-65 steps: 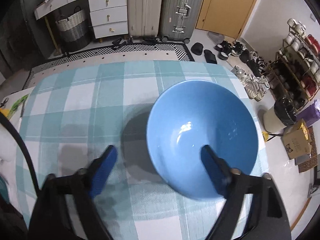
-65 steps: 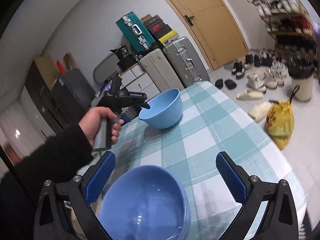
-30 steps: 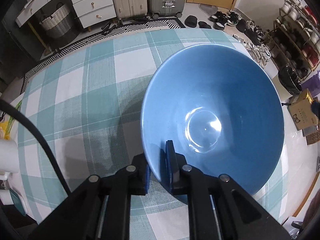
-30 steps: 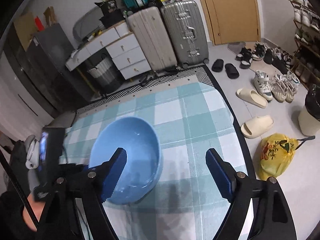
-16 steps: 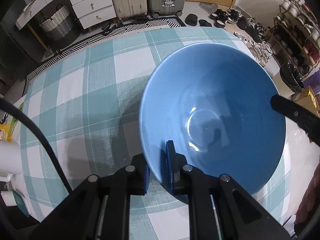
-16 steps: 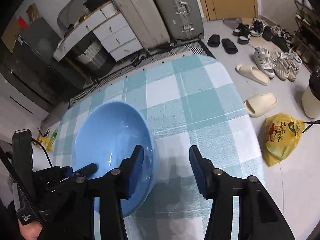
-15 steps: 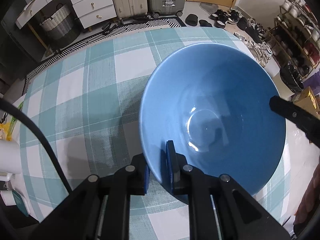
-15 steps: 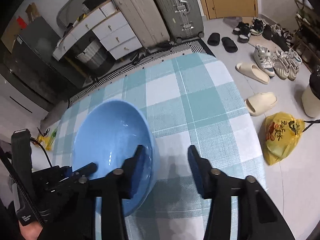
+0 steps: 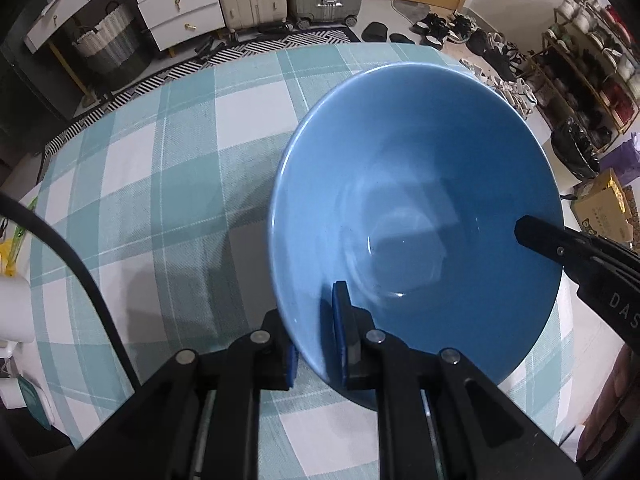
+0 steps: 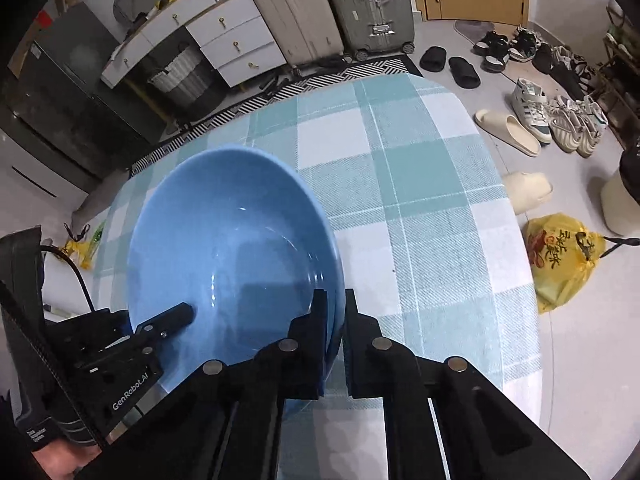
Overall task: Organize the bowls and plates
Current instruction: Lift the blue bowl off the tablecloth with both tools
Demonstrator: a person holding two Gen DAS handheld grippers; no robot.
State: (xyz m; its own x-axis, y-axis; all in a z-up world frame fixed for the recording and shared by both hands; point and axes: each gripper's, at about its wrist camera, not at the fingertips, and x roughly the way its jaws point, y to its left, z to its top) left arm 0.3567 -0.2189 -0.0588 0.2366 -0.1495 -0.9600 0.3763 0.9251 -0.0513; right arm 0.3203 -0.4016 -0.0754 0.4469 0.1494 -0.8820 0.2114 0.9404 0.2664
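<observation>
Two tools are gripping one blue bowl point(image 9: 416, 184) at opposite rims: the left tool point(image 9: 316, 344) is clenching the near rim in its own view, and the right tool point(image 10: 335, 332) is clamping the other side. The bowl is sitting over the checked counter point(image 9: 160, 184).

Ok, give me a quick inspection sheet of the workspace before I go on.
Surface: table under a teal-and-white checked cloth.
Job's things: one blue bowl; whether another nests under it, cannot tell.
Clutter: white object at the table's left edge.
Grippers: left gripper shut on the bowl's near rim; right gripper shut on its opposite rim.
Cables: black cable over the cloth.
Surroundings: suitcases, drawers, shoes, yellow bag on the floor.
</observation>
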